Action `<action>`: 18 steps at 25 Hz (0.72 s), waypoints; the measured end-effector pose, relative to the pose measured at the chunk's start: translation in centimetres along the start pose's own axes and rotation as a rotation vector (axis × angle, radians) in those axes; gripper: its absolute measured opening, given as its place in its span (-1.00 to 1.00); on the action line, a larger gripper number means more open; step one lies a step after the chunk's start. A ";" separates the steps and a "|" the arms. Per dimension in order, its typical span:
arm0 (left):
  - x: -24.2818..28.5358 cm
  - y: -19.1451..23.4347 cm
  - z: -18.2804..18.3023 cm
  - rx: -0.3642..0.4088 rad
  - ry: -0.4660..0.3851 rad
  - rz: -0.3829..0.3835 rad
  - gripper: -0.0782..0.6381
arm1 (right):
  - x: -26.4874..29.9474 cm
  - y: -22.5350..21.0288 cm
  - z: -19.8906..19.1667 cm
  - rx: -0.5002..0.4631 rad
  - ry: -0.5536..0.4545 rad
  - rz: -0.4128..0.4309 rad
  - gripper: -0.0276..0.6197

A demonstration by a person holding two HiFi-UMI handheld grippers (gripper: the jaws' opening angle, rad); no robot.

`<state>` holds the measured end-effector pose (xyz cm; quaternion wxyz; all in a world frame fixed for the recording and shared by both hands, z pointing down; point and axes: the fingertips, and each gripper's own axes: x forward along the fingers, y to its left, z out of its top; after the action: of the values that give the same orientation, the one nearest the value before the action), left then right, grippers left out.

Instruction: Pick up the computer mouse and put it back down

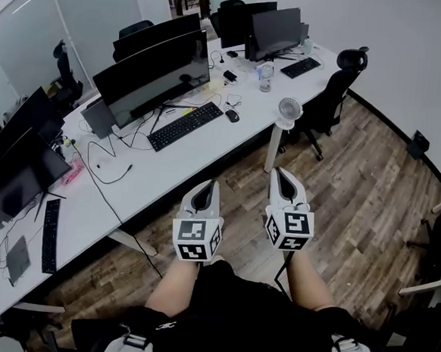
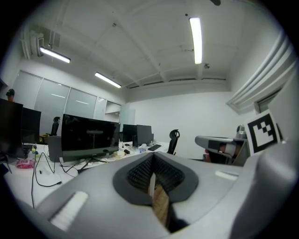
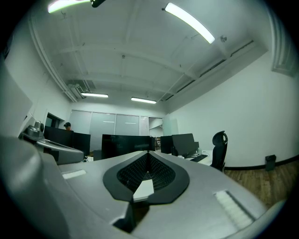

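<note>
A small dark computer mouse (image 1: 232, 115) lies on the long white desk (image 1: 177, 165), just right of a black keyboard (image 1: 185, 125). Both grippers hover over the wooden floor on the near side of the desk, well short of the mouse. My left gripper (image 1: 207, 186) points toward the desk edge, its jaws together and empty; its own view shows the tips (image 2: 152, 158) meeting. My right gripper (image 1: 283, 173) is beside it, also shut and empty, as its own view (image 3: 148, 153) shows.
A wide black monitor (image 1: 156, 75) stands behind the keyboard, with loose cables around it. A small white fan (image 1: 288, 111) sits at the desk edge, and a black office chair (image 1: 334, 89) stands to the right. More monitors and a second keyboard (image 1: 50, 234) are on the left.
</note>
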<state>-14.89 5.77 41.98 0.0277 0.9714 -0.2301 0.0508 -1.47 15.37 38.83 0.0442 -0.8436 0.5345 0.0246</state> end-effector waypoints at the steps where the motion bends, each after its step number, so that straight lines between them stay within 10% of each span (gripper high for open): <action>1: 0.7 0.1 -0.1 0.001 0.001 -0.002 -0.64 | 0.5 -0.1 -0.2 -0.004 0.003 0.007 -0.90; 18: 17.1 3.1 -0.7 -0.013 0.006 -0.060 -0.64 | 14.4 -5.8 -3.4 -0.011 0.015 0.006 -0.90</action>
<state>-1.17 -4.50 44.65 0.0360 0.9776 -0.2009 0.0512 9.95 4.50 41.23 0.0356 -0.8425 0.5371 0.0214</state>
